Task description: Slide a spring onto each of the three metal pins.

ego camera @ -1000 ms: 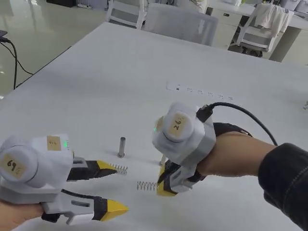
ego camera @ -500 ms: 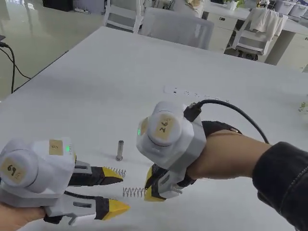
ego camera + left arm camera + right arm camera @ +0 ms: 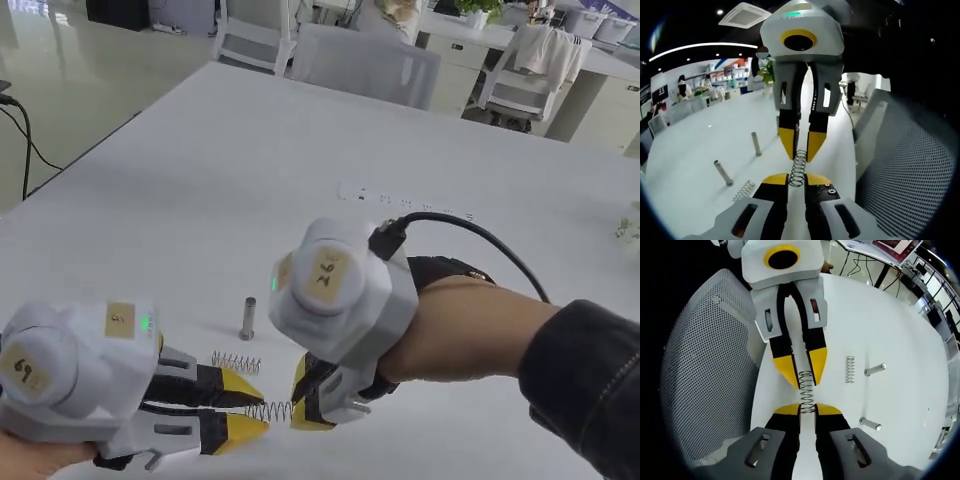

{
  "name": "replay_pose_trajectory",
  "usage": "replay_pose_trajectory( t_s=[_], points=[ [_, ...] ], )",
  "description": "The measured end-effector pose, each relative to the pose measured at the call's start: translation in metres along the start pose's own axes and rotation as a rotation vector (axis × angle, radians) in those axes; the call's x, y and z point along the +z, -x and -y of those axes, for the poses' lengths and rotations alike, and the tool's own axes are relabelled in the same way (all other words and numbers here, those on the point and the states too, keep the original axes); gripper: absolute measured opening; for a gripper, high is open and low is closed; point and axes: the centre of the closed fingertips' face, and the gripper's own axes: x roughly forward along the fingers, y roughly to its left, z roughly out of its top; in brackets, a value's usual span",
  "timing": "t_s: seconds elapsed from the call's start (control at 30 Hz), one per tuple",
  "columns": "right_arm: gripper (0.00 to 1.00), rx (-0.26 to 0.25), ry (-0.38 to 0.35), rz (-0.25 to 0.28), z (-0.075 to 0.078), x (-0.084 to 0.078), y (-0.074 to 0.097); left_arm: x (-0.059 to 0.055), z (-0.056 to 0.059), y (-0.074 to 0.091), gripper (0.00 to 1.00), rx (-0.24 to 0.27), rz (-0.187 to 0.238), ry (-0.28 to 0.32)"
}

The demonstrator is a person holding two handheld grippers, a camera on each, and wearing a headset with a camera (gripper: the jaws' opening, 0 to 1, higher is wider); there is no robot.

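An open-plan office. A long white table point(image 3: 200, 180) has a socket strip point(image 3: 405, 197) set in its top, with mesh chairs point(image 3: 365, 65) at its far side and more desks point(image 3: 600, 70) beyond, far right. The floor point(image 3: 70, 70) is glossy. Overhead are a ceiling air unit point(image 3: 744, 14) and a light strip point(image 3: 700, 48), and a plant point(image 3: 767, 72) stands far off.

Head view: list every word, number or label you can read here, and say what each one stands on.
"26": right cap label, on the round cap of the right tongs.
"69": left cap label, on the round cap of the left tongs.
Small label on the left tongs' body: its marks are too small to read.
No other text is legible.
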Motion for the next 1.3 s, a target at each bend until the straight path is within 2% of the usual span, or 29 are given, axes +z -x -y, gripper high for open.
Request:
replay_pose_trajectory(
  t_s=[0.4,1.07,1.3],
  points=[
    [0.08,-0.02,0.004,0.027,0.0,0.008,0.014,0.0,0.001,0.001,0.03,-0.001,-0.006,-0.01],
    [0.08,-0.04,0.042,0.109,-0.003,0.038,0.03,0.001,0.002,0.002,0.02,-0.001,-0.002,-0.025],
    [0.08,-0.02,0.019,0.126,-0.001,0.033,0.027,0.0,0.002,0.002,0.02,-0.002,-0.003,-0.048]
  ],
)
